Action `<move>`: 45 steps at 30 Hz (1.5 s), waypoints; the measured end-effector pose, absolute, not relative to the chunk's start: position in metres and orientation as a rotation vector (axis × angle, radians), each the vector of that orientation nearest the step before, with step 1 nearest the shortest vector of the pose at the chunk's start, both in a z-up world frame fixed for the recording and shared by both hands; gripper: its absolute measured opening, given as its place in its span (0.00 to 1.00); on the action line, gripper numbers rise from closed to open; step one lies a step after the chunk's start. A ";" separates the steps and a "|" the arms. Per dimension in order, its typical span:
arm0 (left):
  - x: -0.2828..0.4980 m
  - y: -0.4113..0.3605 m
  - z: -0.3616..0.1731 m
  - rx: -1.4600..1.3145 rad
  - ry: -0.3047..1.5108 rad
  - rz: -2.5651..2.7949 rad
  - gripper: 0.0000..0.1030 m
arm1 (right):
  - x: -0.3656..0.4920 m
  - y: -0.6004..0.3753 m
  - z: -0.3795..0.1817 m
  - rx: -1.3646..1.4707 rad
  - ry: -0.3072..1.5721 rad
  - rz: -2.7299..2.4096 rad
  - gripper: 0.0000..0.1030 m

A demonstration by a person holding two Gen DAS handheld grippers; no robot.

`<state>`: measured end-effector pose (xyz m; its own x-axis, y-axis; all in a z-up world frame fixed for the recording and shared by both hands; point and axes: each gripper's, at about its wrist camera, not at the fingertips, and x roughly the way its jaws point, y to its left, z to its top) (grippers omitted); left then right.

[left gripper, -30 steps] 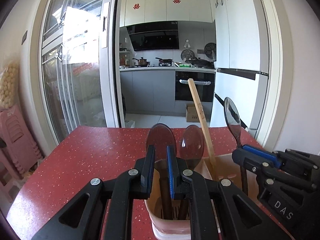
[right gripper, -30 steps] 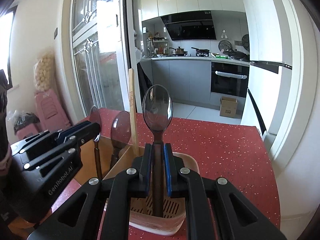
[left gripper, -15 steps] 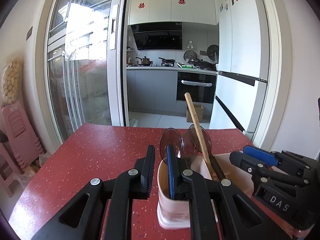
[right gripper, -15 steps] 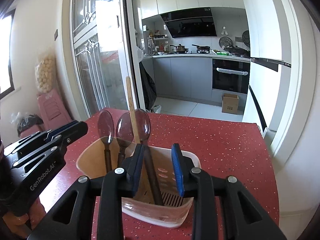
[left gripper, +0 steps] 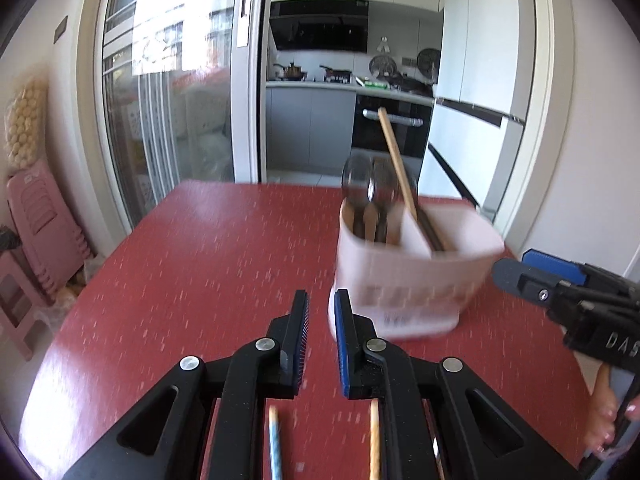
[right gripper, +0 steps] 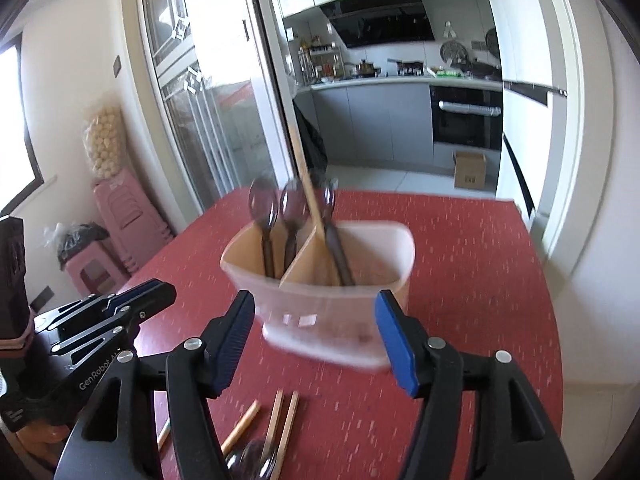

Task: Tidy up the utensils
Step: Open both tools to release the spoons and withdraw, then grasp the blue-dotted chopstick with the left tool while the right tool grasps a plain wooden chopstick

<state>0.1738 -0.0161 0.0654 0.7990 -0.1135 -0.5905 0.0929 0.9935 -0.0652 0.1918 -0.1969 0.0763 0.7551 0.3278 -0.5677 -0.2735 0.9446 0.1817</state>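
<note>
Three dark spoons (right gripper: 290, 208) and one chopstick (right gripper: 308, 188) stood up in your pink holder (right gripper: 332, 292), near the far right corner of the red surface (right gripper: 472, 280), so they stayed sorted. Your right claw (right gripper: 316, 344) was opening, nothing between its pads. Your left claw (left gripper: 322, 340) was nearly shut and empty. Loose chopsticks (right gripper: 280, 428) at the near edge were partly hidden behind your claws, and everything looked blurry.

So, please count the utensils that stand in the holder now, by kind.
Spoons: 3
Chopstick: 1
Total in the holder: 4
</note>
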 end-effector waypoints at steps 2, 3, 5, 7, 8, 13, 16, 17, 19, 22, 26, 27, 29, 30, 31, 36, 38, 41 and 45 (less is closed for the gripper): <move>0.161 -0.011 0.057 -0.039 0.663 -0.115 0.41 | 0.179 -0.198 0.069 0.095 0.671 0.327 0.65; 0.153 -0.008 0.052 -0.042 0.680 -0.115 0.41 | 0.175 -0.198 0.066 0.099 0.685 0.325 0.65; 0.142 -0.004 0.044 -0.039 0.702 -0.112 0.41 | 0.163 -0.199 0.057 0.106 0.725 0.317 0.65; 0.133 0.000 0.038 -0.036 0.721 -0.104 0.41 | 0.154 -0.200 0.048 0.107 0.755 0.303 0.65; 0.128 0.003 0.035 -0.037 0.731 -0.101 0.41 | 0.150 -0.201 0.044 0.108 0.769 0.298 0.65; 0.107 0.017 0.020 -0.049 0.763 -0.081 0.41 | 0.130 -0.204 0.021 0.131 0.854 0.281 0.65; 0.100 0.023 0.009 -0.048 0.794 -0.074 0.41 | 0.124 -0.203 0.010 0.134 0.896 0.272 0.65; 0.098 0.024 0.005 -0.050 0.806 -0.073 0.41 | 0.121 -0.202 0.005 0.133 0.913 0.270 0.65; 0.095 0.026 -0.004 -0.057 0.832 -0.072 0.41 | 0.118 -0.200 -0.001 0.134 0.939 0.269 0.65; 0.092 0.030 -0.014 -0.062 0.858 -0.070 0.41 | 0.115 -0.198 -0.010 0.139 0.983 0.265 0.65; 0.091 0.033 -0.020 -0.066 0.886 -0.073 0.41 | 0.113 -0.196 -0.018 0.133 1.026 0.249 0.65; 0.090 0.033 -0.021 -0.066 0.888 -0.073 0.41 | 0.113 -0.195 -0.019 0.132 1.034 0.247 0.65; 0.089 0.035 -0.022 -0.066 0.887 -0.069 0.69 | 0.113 -0.193 -0.020 0.124 1.048 0.242 0.65; 0.089 0.036 -0.022 -0.068 0.890 -0.066 0.96 | 0.113 -0.192 -0.022 0.115 1.056 0.235 0.65; 0.087 0.037 -0.021 -0.074 0.882 -0.037 1.00 | 0.114 -0.191 -0.022 0.108 1.064 0.230 0.65; 0.090 0.037 -0.019 -0.059 0.875 -0.037 1.00 | 0.113 -0.186 -0.030 0.095 1.106 0.226 0.65; 0.093 0.037 -0.022 -0.043 0.887 -0.040 1.00 | 0.112 -0.181 -0.033 0.084 1.117 0.231 0.62; 0.098 0.035 -0.026 -0.009 0.908 -0.035 1.00 | 0.113 -0.174 -0.036 0.051 1.127 0.223 0.57; 0.104 0.034 -0.034 0.012 0.943 -0.041 1.00 | 0.115 -0.167 -0.039 0.002 1.137 0.204 0.51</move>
